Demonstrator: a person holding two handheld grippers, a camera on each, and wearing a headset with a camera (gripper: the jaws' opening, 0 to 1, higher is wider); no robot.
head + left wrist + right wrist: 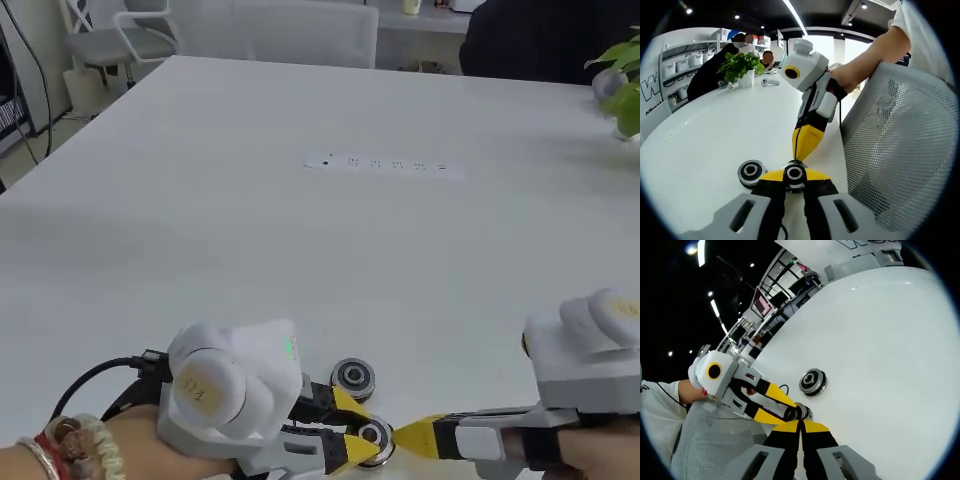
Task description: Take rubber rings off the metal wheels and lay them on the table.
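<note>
A small metal wheel with a black rubber ring (376, 434) is held just above the white table (300, 250) near its front edge. My left gripper (365, 438) is shut on it, one yellow jaw on each side (794, 173). My right gripper (402, 437) comes in from the right, its jaws pressed together and their tips pinching the ring at the wheel's rim (801, 413). A second wheel (352, 378), ring still on, lies flat on the table just behind, untouched (751, 171) (813, 381).
A row of sockets (385, 163) is set into the table's middle. A potted plant (622, 85) stands at the far right edge. White chairs (300, 30) line the far side, and a grey mesh chair (900, 130) is close behind me.
</note>
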